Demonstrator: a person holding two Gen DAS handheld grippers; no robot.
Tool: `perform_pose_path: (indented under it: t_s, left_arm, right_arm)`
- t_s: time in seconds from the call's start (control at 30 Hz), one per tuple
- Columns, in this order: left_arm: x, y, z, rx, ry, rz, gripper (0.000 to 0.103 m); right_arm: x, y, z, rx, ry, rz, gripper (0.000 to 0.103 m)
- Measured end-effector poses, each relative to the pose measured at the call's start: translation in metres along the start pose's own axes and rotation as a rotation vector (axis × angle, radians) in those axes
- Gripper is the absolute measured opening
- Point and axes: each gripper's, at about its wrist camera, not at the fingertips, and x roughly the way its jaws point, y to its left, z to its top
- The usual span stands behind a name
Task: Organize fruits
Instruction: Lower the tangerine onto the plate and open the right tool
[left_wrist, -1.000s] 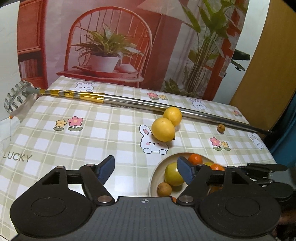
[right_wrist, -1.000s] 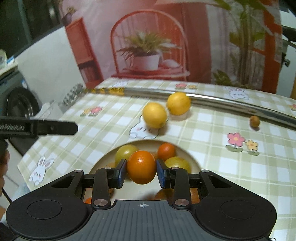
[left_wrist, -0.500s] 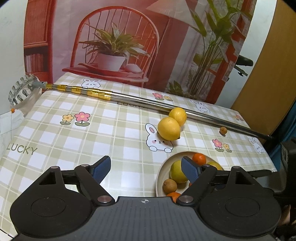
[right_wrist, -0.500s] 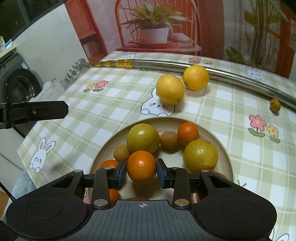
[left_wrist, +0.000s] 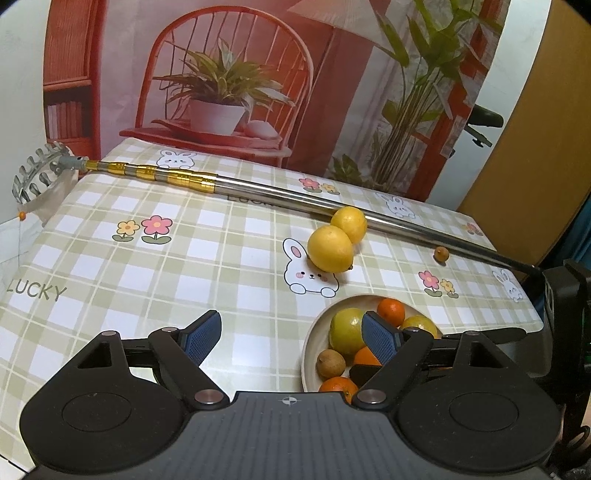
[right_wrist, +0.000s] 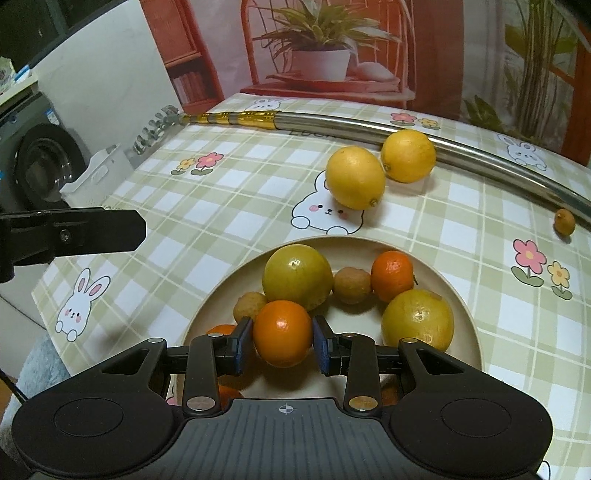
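In the right wrist view my right gripper (right_wrist: 282, 345) is shut on an orange (right_wrist: 282, 332), held low over the near side of the beige plate (right_wrist: 469, 314). In the plate lie two yellow-green citrus (right_wrist: 297, 277), a mandarin (right_wrist: 392, 275) and small brown fruits (right_wrist: 352, 285). Two lemons (right_wrist: 355, 177) sit touching each other on the checked cloth beyond the plate. My left gripper (left_wrist: 291, 336) is open and empty, hovering left of the plate (left_wrist: 308, 354). The lemons (left_wrist: 330, 249) lie ahead of it.
A long metal pole (left_wrist: 266, 194) with a rake head lies across the far side of the table. A small brown fruit (right_wrist: 565, 220) rests beside it at the right. A washing machine (right_wrist: 40, 166) stands beyond the left table edge. The cloth left of the plate is bare.
My right gripper has come forward and down with the orange, from above the plate's near edge to low inside it. The left gripper has drifted slightly left and stayed open.
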Motion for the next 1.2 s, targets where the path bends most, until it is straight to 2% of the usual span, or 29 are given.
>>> perform_pose_path:
  t_s: [0.27,0.6,0.8,1.2]
  left_arm:
    - [0.002,0.000,-0.001,0.000,0.010,0.003,0.085]
    - [0.005,-0.007,-0.009,0.006,0.021,-0.003,0.085]
    - [0.012,-0.014,-0.016,0.018,0.048,-0.018,0.085]
    - [0.015,-0.022,-0.020,0.038,0.067,0.004,0.085]
  right_arm:
    - [-0.003,0.004,-0.001,-0.027,-0.025,-0.006,0.032]
    - [-0.039,0.001,-0.023,-0.003,-0.192,-0.084,0.033]
    - [-0.055,-0.013,-0.037,0.039,-0.254,-0.122,0.033]
    - [-0.060,-0.028,-0.040,0.080,-0.297,-0.146,0.033]
